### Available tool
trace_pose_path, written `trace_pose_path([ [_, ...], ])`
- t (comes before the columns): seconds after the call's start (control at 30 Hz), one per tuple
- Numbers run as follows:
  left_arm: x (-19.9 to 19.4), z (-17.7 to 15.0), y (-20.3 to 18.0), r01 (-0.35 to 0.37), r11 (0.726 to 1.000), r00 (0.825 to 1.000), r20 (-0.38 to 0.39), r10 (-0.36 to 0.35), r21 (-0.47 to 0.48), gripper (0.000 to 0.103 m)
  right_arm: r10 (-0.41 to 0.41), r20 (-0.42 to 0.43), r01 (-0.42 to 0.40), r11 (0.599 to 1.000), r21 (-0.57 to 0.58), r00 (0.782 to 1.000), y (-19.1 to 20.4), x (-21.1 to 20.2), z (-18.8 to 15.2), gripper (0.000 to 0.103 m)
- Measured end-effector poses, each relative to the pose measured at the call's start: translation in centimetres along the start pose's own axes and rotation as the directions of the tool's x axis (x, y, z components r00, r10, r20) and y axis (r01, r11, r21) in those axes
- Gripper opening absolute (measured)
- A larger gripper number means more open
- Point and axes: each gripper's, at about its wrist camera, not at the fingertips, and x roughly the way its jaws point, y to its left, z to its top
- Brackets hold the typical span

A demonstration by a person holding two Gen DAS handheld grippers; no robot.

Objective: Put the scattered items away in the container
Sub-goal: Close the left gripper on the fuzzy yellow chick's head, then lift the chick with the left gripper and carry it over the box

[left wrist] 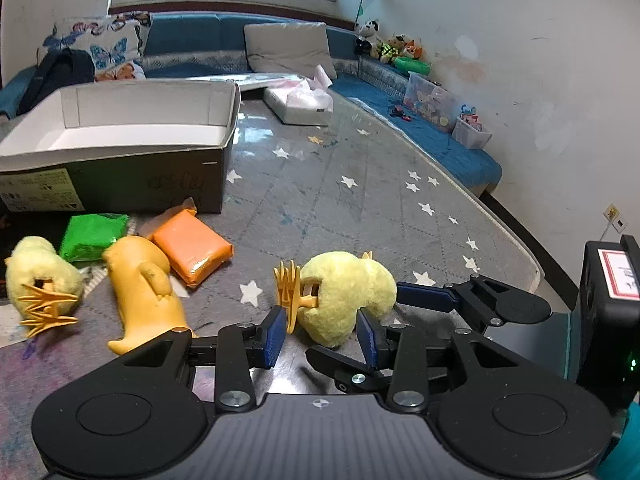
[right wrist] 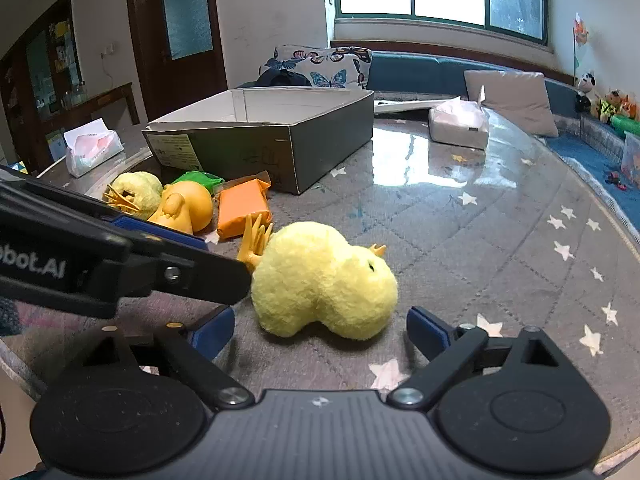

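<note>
**Both Grippers Positioned at the Yellow Plush Chick**

Nearest the lens, the left gripper (left wrist: 322, 334) has its jaws spread. Its blue pads (left wrist: 276, 334) flank the lower part of the yellow plush chick (left wrist: 344, 296); whether they touch the plush cannot be determined. The right gripper (right wrist: 320, 330) is also spread wide, and the same chick (right wrist: 324, 280) lies on its side just ahead of the jaws, apart from both pads. The chick rests on the star-patterned table cover (left wrist: 360, 208), its orange plastic feet (left wrist: 288, 284) pointing toward the box.

Left to right in the left wrist view:

- A second plush chick (left wrist: 40, 272) lies at the far left, feet toward the camera.
- A green wrapped block (left wrist: 92, 236) lies behind it, close to the box wall.
- An orange rubber duck (left wrist: 142, 288) lies on its side, touching the orange wrapped block (left wrist: 192, 250).
- The open cardboard box (left wrist: 120, 172) stands behind these items, white inside; no items are visible within it.
- A tissue pack (left wrist: 300, 104) sits further back, beyond the box.

All five scattered items lie outside the box.
</note>
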Motion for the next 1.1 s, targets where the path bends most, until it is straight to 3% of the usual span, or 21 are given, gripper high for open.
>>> trace_pose_path([
  [0.63,2.4,1.9,2.1,0.091,0.993,0.993,-0.069,-0.096,-0.074,0.042,0.004,-0.01,-0.004,1.0,0.008,1.0,-0.8,1.3,1.0,0.076],
  [0.87,3.3,2.3,2.9,0.124,0.987,0.988,-0.08,-0.132,-0.099,0.048,-0.008,-0.015,0.008,1.0,-0.018,1.0,-0.9,1.7,1.3,0.076],
  [1.1,3.4,2.9,3.9,0.14,0.978,0.985,-0.079,-0.154,-0.153,0.045,-0.005,-0.02,0.004,0.999,-0.033,1.0,-0.9,2.0,2.0,0.075],
])
